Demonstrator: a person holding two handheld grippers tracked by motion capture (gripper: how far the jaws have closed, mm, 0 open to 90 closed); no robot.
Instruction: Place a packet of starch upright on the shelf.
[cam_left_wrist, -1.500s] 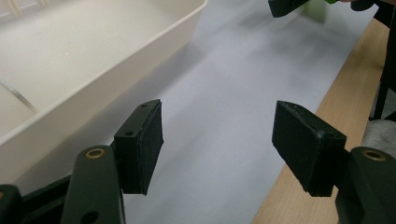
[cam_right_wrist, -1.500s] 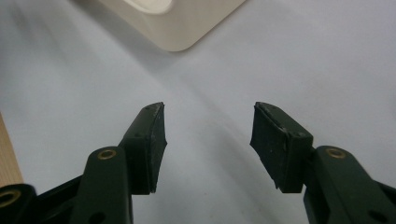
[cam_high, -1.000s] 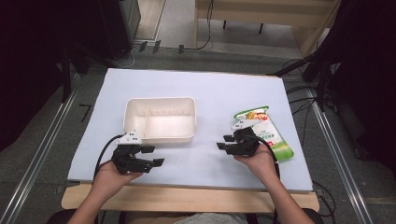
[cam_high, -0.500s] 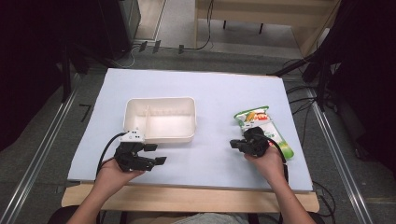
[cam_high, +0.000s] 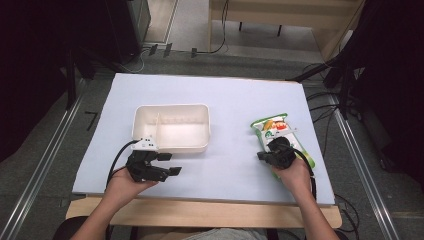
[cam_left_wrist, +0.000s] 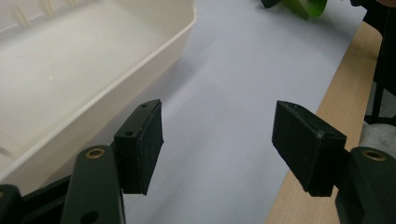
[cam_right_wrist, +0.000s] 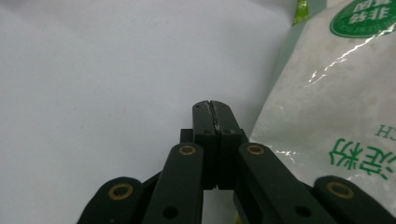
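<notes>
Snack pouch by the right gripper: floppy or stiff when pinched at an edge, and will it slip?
The snack pouch lies flat with wrinkled film, so it probably droops rather than holding shape. Its glossy surface shows glare, so it may be slippery for the pads. It looks thin, likely light, and should slide, not roll, when pushed.

The right gripper (cam_right_wrist: 212, 105) has its jaws pressed together, empty, low over the pale counter (cam_right_wrist: 93, 70). A white pouch (cam_right_wrist: 327, 102) lies just beside, at two o'clock.

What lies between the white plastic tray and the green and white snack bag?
Nothing: between the white plastic tray and the green and white snack bag, the high view shows bare pale blue table cover.
</notes>
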